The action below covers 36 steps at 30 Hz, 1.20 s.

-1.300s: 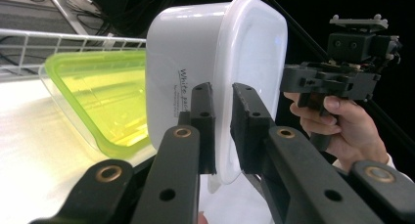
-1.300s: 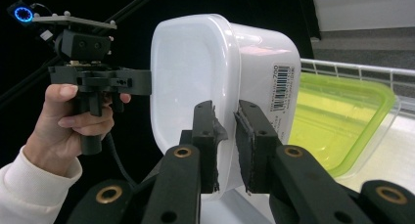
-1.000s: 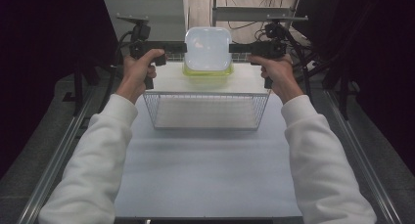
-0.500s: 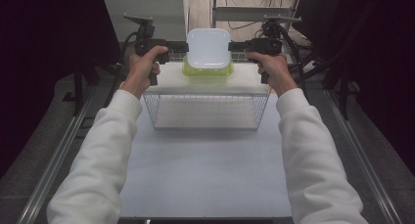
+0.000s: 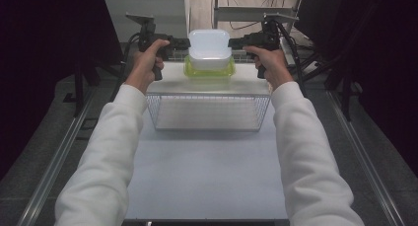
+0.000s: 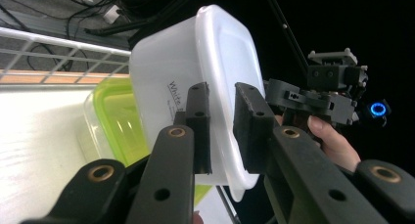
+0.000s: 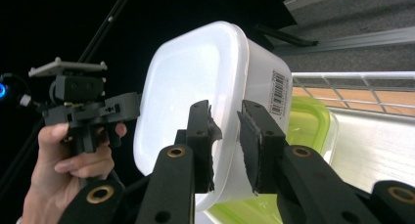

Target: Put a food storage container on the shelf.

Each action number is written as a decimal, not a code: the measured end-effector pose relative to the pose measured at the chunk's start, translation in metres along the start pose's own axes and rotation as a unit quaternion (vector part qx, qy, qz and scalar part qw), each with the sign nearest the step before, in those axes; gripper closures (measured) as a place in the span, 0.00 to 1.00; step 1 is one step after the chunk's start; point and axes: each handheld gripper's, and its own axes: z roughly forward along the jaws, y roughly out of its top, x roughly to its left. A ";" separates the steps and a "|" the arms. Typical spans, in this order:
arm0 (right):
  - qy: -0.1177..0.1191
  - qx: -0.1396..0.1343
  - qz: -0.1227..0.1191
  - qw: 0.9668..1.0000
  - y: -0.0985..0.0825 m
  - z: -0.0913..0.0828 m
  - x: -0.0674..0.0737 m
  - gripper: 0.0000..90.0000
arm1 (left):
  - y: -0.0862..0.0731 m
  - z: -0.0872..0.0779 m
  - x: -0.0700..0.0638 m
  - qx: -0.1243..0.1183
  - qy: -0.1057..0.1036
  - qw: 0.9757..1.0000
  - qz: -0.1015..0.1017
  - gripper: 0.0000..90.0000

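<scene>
Carried the white box toward 12 o'clock and set down into the green tub, past the wire basket. Left gripper nearly shut on its rim; right gripper loosening there. Almost time to let go.

Only readable bit I can spot is "White" printed on the side of the white tub; the barcode sticker on its other side's too tiny.
</scene>
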 end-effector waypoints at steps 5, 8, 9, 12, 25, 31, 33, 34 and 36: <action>-0.009 -0.004 0.022 1.000 0.002 0.006 -0.004 0.79 | 0.001 0.001 0.004 0.001 0.005 1.000 -0.002 0.86; -0.007 -0.005 0.026 1.000 0.002 0.006 -0.003 0.79 | 0.001 0.000 0.004 0.001 0.005 1.000 0.002 0.86; -0.007 -0.005 0.026 1.000 0.001 0.006 -0.003 0.79 | 0.001 0.000 0.004 0.002 0.004 1.000 0.003 0.86; -0.005 -0.003 0.026 1.000 -0.001 0.004 -0.002 0.79 | 0.000 0.000 0.003 -0.002 0.005 1.000 0.005 0.86; -0.034 -0.027 -0.016 0.999 -0.002 -0.005 0.004 0.58 | -0.002 -0.011 -0.005 -0.028 0.019 0.998 0.048 0.64; -0.027 -0.047 -0.077 0.996 -0.010 -0.019 0.016 0.49 | -0.014 -0.019 -0.020 -0.028 0.021 0.995 0.091 0.52; -0.025 -0.052 -0.105 0.993 -0.015 -0.028 0.021 0.45 | -0.019 -0.022 -0.025 -0.024 0.024 0.994 0.108 0.49; -0.025 -0.052 -0.105 0.993 -0.015 -0.028 0.021 0.45 | -0.022 -0.024 -0.028 -0.021 0.027 0.992 0.119 0.49; -0.028 -0.051 -0.124 0.991 -0.021 -0.036 0.022 0.43 | -0.031 -0.027 -0.034 -0.016 0.023 0.991 0.131 0.47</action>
